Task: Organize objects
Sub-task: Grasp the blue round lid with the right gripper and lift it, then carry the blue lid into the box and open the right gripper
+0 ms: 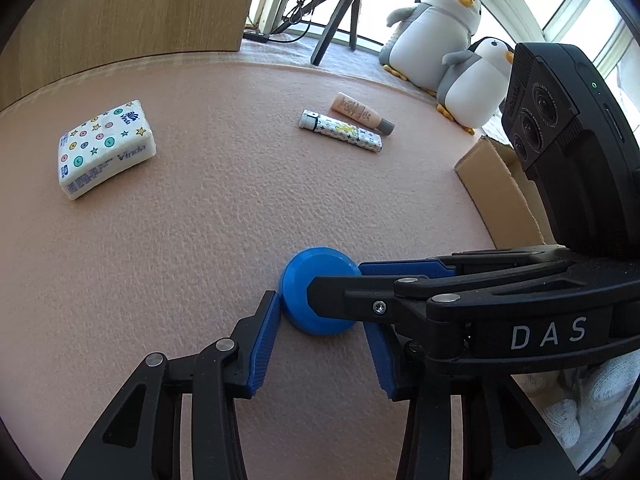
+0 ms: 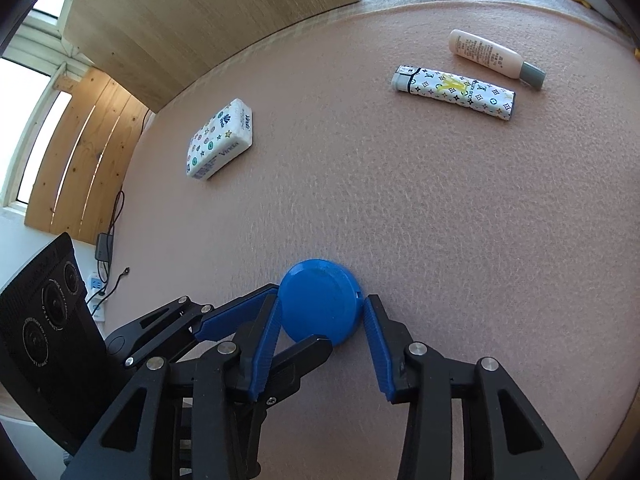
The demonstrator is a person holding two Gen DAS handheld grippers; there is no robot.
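Observation:
A round blue disc lies flat on the pink mat. My left gripper stands open around it: the left pad touches the disc's rim, while the right pad is partly hidden behind the other tool. My right gripper is open too, with its pads flanking the disc closely. Each tool crosses the other's view: the right gripper comes in from the right, the left gripper from the left. Farther off lie a tissue pack, a patterned lighter and a cream tube.
An open cardboard box stands at the mat's right edge. Two plush penguins and a tripod are behind the table by the window. A wooden board rises at the back left. A gloved hand holds the right tool.

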